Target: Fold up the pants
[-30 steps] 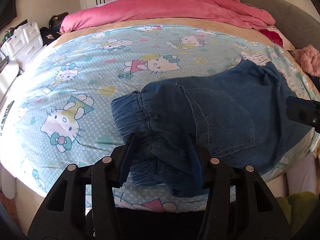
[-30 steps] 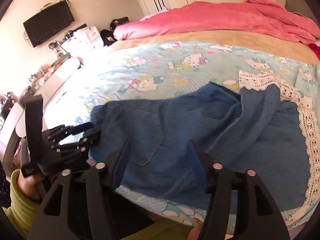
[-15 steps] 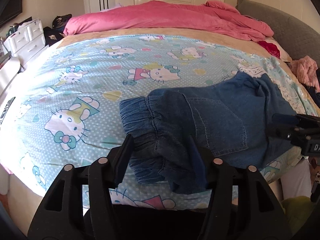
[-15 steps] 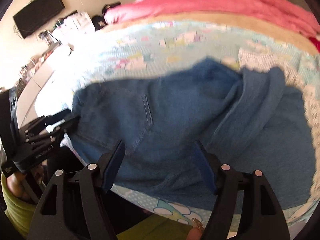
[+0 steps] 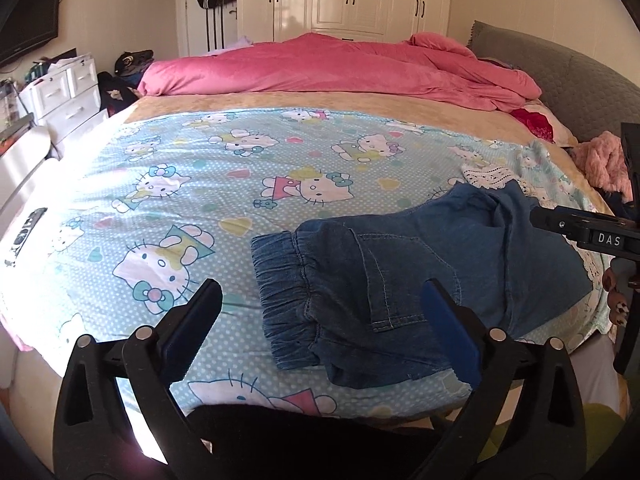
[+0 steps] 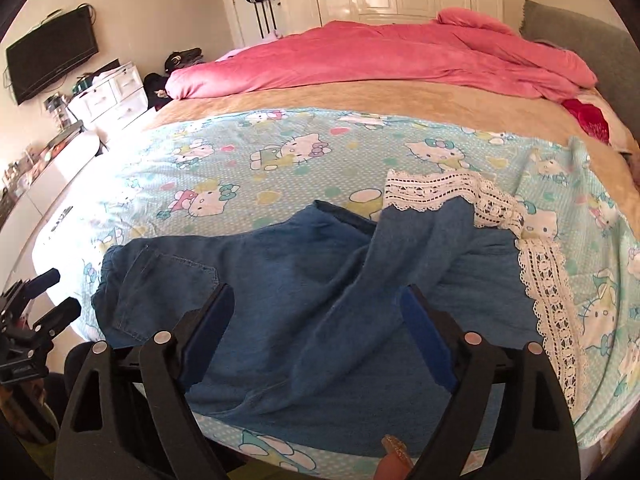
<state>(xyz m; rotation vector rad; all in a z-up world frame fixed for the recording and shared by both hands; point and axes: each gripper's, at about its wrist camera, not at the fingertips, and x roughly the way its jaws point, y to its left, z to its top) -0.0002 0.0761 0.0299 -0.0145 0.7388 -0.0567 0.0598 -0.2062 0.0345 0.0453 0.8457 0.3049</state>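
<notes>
Both grippers have just been opening: left gripper (image 5: 322,312) and right gripper (image 6: 316,316) stand released, nothing clamped. The denim pants (image 5: 420,284) lie folded on the cartoon-print bedsheet (image 5: 200,200) (near edge). One fold appears complete; regrasp needed.

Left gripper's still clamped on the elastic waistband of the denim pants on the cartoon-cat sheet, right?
Not clamped. In the left wrist view the left gripper is open, its jaws having just spread wide, with nothing pinched. The elastic waistband of the denim pants lies loose on the cartoon-cat sheet, as you said.
</notes>
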